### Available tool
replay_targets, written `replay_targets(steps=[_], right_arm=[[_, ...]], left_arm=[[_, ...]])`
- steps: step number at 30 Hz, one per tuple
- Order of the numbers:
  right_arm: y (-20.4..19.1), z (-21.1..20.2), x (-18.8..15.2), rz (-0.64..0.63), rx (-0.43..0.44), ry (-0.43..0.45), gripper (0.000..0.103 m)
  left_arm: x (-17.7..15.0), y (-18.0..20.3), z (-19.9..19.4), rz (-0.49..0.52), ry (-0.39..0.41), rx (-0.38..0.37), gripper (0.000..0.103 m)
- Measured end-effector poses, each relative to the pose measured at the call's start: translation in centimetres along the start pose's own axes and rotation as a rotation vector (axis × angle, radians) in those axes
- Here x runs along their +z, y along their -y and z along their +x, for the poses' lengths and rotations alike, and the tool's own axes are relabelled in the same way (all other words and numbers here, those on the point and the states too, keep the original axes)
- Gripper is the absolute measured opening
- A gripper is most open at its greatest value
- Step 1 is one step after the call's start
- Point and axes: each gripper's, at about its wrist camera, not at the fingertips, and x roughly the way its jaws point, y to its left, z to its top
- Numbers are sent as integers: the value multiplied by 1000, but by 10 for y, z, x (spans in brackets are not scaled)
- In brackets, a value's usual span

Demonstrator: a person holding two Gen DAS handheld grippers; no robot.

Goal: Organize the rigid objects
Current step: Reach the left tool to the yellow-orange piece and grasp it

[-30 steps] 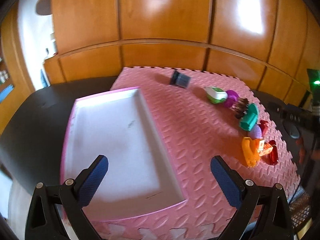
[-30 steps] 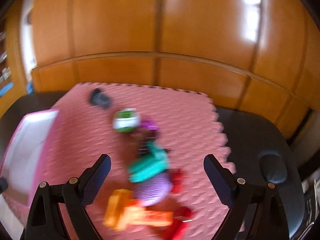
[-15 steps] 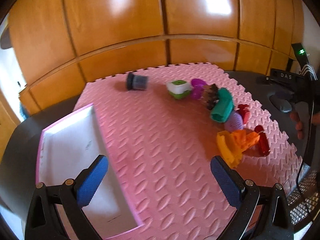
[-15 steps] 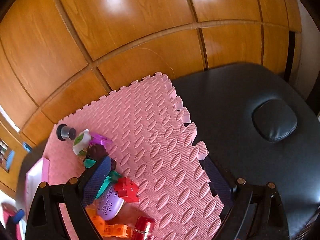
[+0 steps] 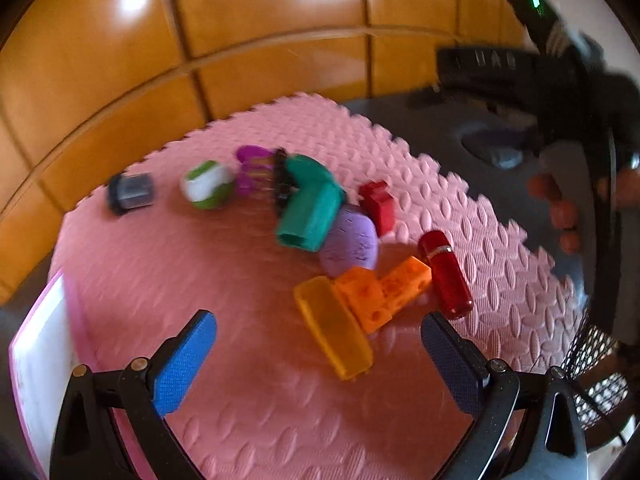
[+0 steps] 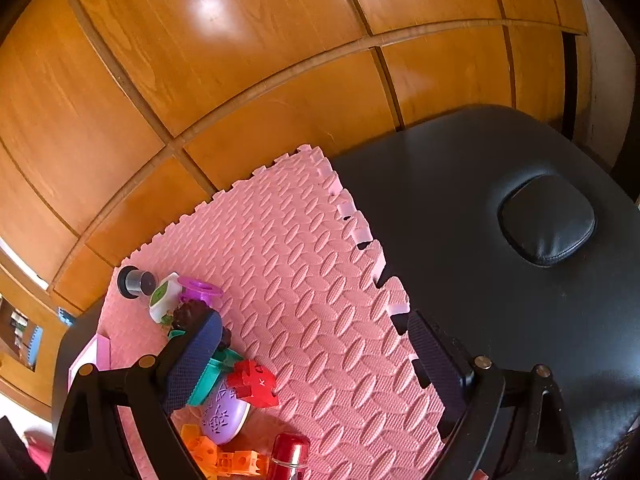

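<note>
Small rigid objects lie in a curved row on the pink foam mat [image 5: 240, 280]: a grey cylinder [image 5: 131, 193], a green-white piece [image 5: 207, 185], a purple piece [image 5: 253, 168], a teal piece [image 5: 310, 208], a lilac egg shape [image 5: 351, 242], a red block [image 5: 378, 202], a red tube [image 5: 445, 276], an orange block [image 5: 382, 292] and a yellow-orange case [image 5: 333, 332]. My left gripper [image 5: 318, 354] is open and empty, just in front of the yellow-orange case. My right gripper [image 6: 316, 364] is open and empty over the mat's right part [image 6: 304, 264]; the red block [image 6: 252, 384] and lilac egg [image 6: 224, 412] lie at its left finger.
A pink-rimmed white tray [image 5: 38, 360] sits at the mat's left edge. The mat lies on a black padded table [image 6: 500, 240] with a round cushion [image 6: 546, 220]. Wooden panel wall [image 6: 240, 60] stands behind. The person's hand and the other gripper's body [image 5: 560, 128] show at the right.
My left gripper has swung right from the tray toward the row of objects, now close to the yellow-orange case. My right gripper has turned right and sits over the mat's right edge.
</note>
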Motion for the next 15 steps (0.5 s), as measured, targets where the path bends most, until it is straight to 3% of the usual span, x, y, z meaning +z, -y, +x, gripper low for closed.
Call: replay_targets(steps=[3, 8, 13, 15], right_arm=[[1, 2, 0, 6, -1, -14, 95], [3, 4, 1, 11, 1, -26, 96], [2, 6, 1, 7, -7, -32, 96], [2, 8, 0, 0, -17, -38, 95]], left_arm=[[2, 0, 11, 13, -32, -12, 100], [-11, -10, 24, -36, -101, -51, 83], [-13, -15, 38, -95, -118, -73, 79], [-10, -12, 39, -86, -98, -52, 58]])
